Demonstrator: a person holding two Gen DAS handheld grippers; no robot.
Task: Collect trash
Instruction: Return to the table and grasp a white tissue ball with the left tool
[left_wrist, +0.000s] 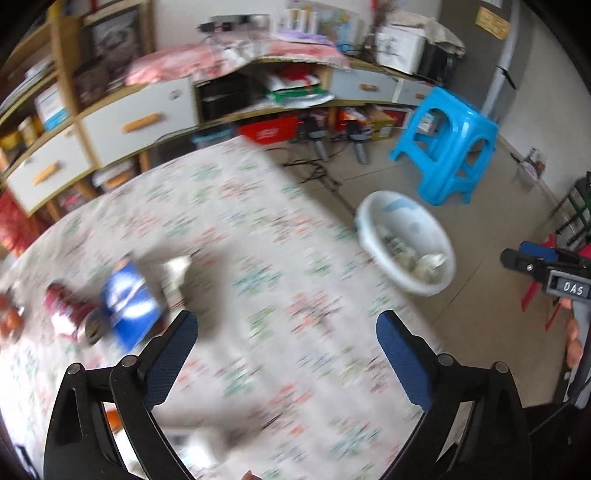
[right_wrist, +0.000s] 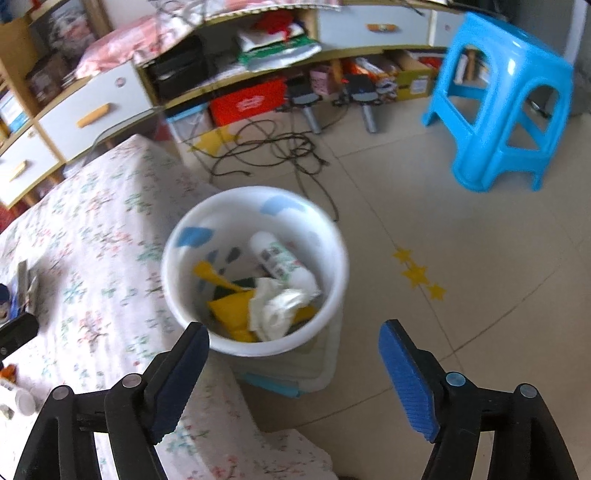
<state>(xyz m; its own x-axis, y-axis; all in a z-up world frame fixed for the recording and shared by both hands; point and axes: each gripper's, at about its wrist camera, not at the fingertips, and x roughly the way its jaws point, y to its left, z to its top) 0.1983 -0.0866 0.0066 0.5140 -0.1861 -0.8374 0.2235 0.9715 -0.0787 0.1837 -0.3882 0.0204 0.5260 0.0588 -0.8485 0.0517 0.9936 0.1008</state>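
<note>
White bin (right_wrist: 255, 269) with blue patches on the floor, tight against the edge of the flower-patterned desk (right_wrist: 96, 236). Inside: a white bottle (right_wrist: 282, 264) with a printed code square and green marks, crumpled white paper (right_wrist: 280, 310), yellow scraps (right_wrist: 229, 306), something dark green beneath. Print on the bottle too blurred to read.

Right tool (right_wrist: 293, 345) just above the near rim, jaws spread wide, nothing between them. Left tool (left_wrist: 286, 332) over the desk, also spread and empty; view heavily blurred.

On the desk at the left of that view: a blue carton (left_wrist: 129, 299), a red can (left_wrist: 70, 314) lying beside it, white crumpled paper (left_wrist: 179, 267) just past the carton. Lettering there unreadable.

At the right edge of the left view, the other tool's body, label "DAS" (left_wrist: 572, 290).

Beyond the bin: tangled black cables (right_wrist: 266, 151), yellow star stickers (right_wrist: 417, 275) on the tiles, a blue plastic stool (right_wrist: 502, 103), low shelving (right_wrist: 236, 59) crammed with boxes and bags.
</note>
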